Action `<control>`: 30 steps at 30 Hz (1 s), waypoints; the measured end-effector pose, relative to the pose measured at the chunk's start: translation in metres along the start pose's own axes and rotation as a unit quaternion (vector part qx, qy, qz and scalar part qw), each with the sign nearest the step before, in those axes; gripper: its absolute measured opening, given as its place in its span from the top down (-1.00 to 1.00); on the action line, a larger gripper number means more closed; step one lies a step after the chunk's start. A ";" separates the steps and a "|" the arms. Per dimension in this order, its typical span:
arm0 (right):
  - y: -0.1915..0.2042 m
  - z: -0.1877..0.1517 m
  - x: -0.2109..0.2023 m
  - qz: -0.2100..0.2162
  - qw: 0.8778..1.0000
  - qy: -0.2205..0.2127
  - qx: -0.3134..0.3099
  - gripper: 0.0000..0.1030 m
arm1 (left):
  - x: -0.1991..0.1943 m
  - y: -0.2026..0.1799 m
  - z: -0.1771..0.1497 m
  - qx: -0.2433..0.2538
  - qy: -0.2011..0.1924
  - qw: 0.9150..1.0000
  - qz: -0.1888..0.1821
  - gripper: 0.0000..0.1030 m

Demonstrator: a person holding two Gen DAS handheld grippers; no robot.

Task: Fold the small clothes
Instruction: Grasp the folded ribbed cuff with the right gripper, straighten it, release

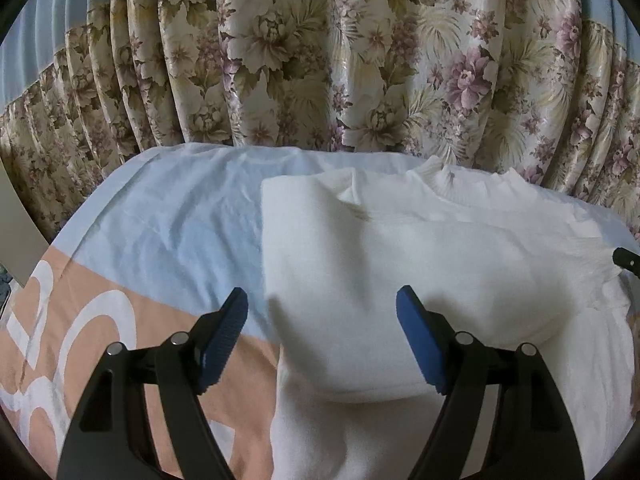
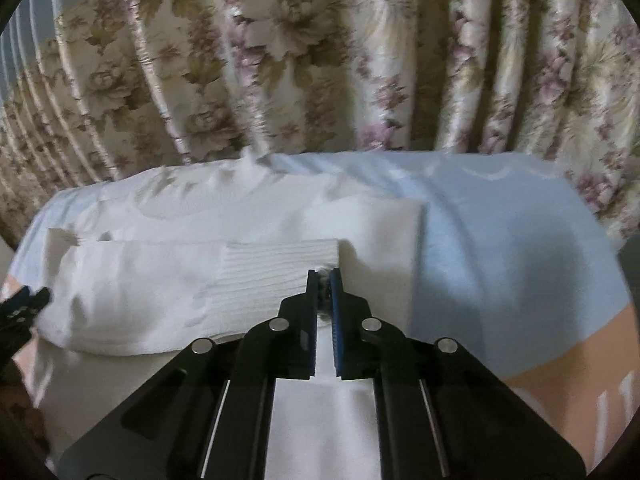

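On the bed, near the curtain: work in progress on one garment.
Surface: bedsheet (image 1: 168, 216), pale blue with a peach printed band on the near side; floral curtain (image 1: 320, 60) hangs directly behind the far edge.
Garment: white sweater (image 1: 400, 264) lies flat on the sheet, collar toward the far edge, one sleeve already folded across the body.
Right gripper (image 2: 324, 280): clenched on the ribbed cuff (image 2: 280, 268) of the sleeve, holding it over the chest; judged to be laying the sleeve crosswise so the body can then be folded.
Left gripper (image 1: 322, 300): released, jaws wide apart, poised above the sweater's left edge, holding nothing; judged ready to steady or take the hem.
Progress: sleeve fold under way; body fold not yet made.
Obscured: the hem and lower body are cut off behind both grippers; contact between left fingers and fabric cannot be told; the second sleeve's position is unclear, white on white.
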State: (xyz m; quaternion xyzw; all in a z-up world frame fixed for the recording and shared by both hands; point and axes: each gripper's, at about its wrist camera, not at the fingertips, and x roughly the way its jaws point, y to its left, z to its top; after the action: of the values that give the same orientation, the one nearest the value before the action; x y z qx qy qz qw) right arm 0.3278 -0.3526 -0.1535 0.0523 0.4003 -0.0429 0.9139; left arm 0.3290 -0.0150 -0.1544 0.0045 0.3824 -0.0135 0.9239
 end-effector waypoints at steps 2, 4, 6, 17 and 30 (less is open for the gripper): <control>-0.013 0.003 0.000 -0.021 1.000 -0.006 0.006 0.88 | 0.000 -0.001 0.003 0.003 -0.002 1.000 0.000 -0.52; -0.027 0.005 0.000 -0.041 0.999 -0.008 0.012 0.88 | 0.003 -0.003 0.004 0.007 0.003 1.000 0.004 -0.53; -0.042 0.004 0.004 -0.043 0.999 0.001 0.025 0.88 | 0.012 -0.004 0.003 0.010 0.019 1.000 0.015 -0.53; -0.053 -0.018 0.021 -0.054 0.998 0.032 0.024 0.81 | 0.035 0.004 -0.007 0.027 0.060 0.995 0.078 -0.84; -0.048 -0.036 -0.025 -0.038 0.999 0.014 0.009 0.42 | 0.024 0.022 -0.006 0.037 0.053 0.993 0.102 -0.89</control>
State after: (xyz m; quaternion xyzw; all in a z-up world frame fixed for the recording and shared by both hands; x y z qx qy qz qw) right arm 0.2794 -0.3945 -0.1621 0.0458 0.4142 -0.0805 0.9054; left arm 0.3423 0.0064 -0.1756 0.0781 0.4280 0.0665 0.8980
